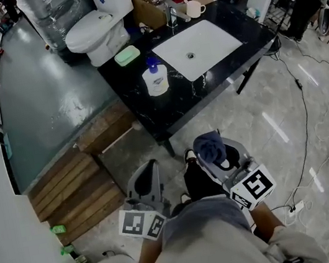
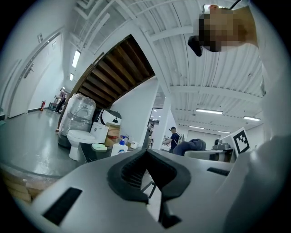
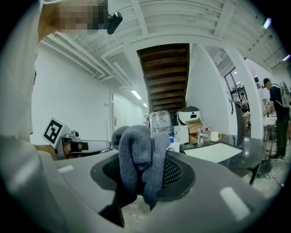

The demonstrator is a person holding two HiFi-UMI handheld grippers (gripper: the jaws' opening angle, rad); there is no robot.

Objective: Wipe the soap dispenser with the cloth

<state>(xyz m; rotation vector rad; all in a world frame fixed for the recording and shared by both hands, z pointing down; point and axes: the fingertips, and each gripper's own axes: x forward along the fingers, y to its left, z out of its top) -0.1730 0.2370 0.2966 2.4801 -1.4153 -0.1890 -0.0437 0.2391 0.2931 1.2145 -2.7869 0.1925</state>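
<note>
The person stands back from the black worktop (image 1: pixel 142 109) with both claws held low in front of the body, well apart from anything to be wiped. The right claw (image 3: pixel 144 179) is clamped on the grey cloth (image 3: pixel 136 157), which bunches above the jaws in a thick fold. Gripped that way, a soft wad projects past the hard plastic, so the cloth rather than the claw should meet the bottle. The left claw (image 2: pixel 149 179) is closed with nothing between its jaws, probably kept free to steady the bottle. The soap dispenser (image 1: pixel 156 79), white with a blue pump, stands upright towards the worktop's near edge, just beside the white sink (image 1: pixel 200 49) and near a green soap dish (image 1: pixel 127 55). Wiping has not begun, and the next step looks like an approach to the worktop.
</note>
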